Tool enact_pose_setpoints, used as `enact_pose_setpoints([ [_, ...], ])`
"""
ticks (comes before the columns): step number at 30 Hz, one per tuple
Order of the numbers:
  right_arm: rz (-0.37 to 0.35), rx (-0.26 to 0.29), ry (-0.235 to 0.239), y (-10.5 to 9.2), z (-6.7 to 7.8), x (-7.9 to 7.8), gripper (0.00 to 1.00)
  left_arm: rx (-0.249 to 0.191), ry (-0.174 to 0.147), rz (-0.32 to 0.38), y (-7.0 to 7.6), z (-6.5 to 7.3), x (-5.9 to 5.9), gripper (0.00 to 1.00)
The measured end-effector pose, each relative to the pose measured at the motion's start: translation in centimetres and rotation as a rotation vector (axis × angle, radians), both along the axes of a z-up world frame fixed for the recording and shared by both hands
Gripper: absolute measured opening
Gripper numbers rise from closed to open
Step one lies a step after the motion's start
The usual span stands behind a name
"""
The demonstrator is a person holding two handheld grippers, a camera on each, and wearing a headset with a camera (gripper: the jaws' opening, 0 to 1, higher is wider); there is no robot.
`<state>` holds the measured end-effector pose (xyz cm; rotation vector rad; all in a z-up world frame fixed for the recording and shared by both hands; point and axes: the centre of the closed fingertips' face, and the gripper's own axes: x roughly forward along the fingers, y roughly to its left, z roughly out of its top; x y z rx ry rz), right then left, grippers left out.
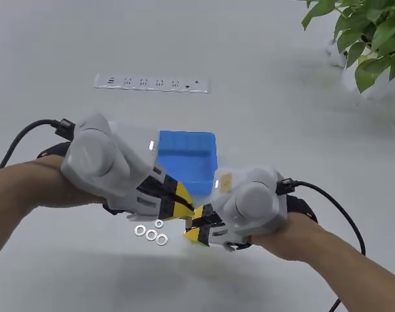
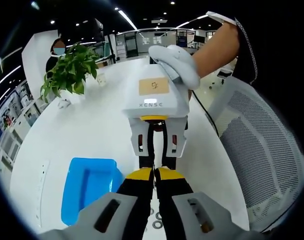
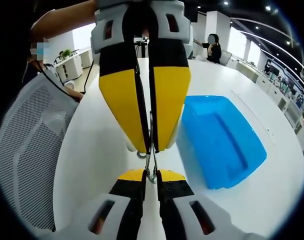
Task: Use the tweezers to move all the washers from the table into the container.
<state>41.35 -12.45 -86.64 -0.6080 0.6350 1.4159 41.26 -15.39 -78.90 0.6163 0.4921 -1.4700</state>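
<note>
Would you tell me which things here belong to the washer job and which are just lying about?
For the job: tweezers, washers, blue container.
Lying about: power strip, potted plant, mesh chair.

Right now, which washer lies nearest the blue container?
The washer at the top of the cluster in the head view; the other three lie in a row farther from the container.

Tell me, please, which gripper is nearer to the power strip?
Left: the left gripper is directly before the power strip; the right gripper is farther back and rightward.
</note>
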Motion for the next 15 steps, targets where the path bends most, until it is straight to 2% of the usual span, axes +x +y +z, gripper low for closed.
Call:
enact_pose_setpoints([
  [10, -0.003, -0.01, 0.004, -0.07, 0.04, -0.2, 0.1, 0.002, 0.003, -0.007, 0.09, 0.08, -0.16, 0.06],
  [15, -0.001, -0.007, 0.009, 0.07, 0.56, -0.34, 0.1, 0.002, 0.005, -0.004, 0.26, 0.58, -0.2, 0.06],
])
